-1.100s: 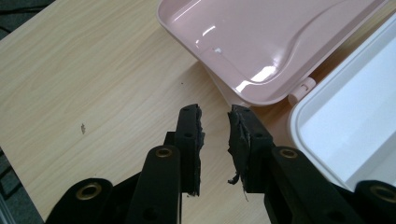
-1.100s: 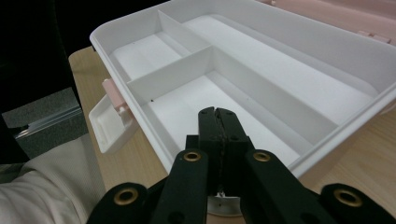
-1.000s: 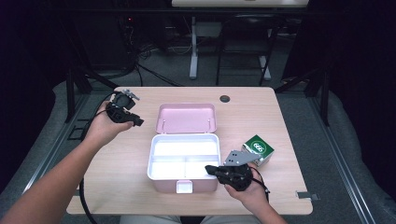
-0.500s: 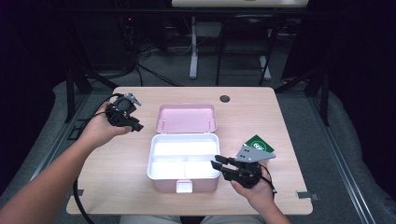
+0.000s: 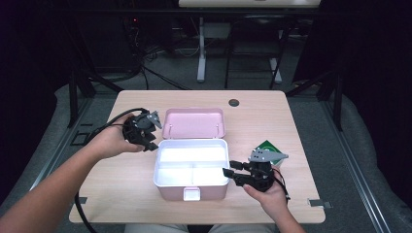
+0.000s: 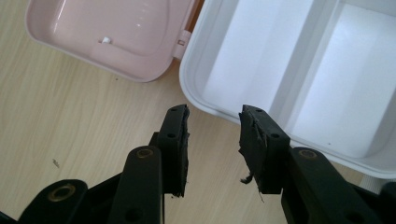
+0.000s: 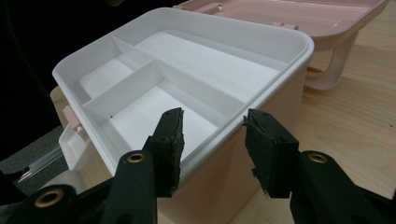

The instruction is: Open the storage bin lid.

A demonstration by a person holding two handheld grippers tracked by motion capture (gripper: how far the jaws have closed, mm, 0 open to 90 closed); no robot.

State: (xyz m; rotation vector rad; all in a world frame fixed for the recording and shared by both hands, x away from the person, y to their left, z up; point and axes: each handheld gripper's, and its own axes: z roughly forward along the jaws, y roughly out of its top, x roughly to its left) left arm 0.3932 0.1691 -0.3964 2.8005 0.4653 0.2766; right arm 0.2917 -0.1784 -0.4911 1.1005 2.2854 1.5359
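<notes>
A pink box [image 5: 171, 192] stands open mid-table with a white divided tray [image 5: 192, 155] in it, and its lid [image 5: 194, 124] lies flat behind. My left gripper [image 5: 149, 141] hovers at the box's left rear corner. In the left gripper view its jaws [image 6: 214, 115] have just been opening and flank the tray's corner rim [image 6: 196, 100] without touching. My right gripper [image 5: 228, 173] is at the box's right wall. There its jaws [image 7: 212, 122] have just been opening and straddle the rim [image 7: 243, 119], one inside the tray and one outside, pads off it.
A green packet [image 5: 268, 147] lies on the table right of the box, just behind my right hand. A dark round grommet [image 5: 234, 102] sits near the table's far edge. The pink carry handle [image 7: 327, 70] hangs off the lid side. Dark floor and frames surround the table.
My left gripper has moved right, from the table's left side up to the box's corner. My right gripper has stayed at the box's right wall and its jaws have spread apart.
</notes>
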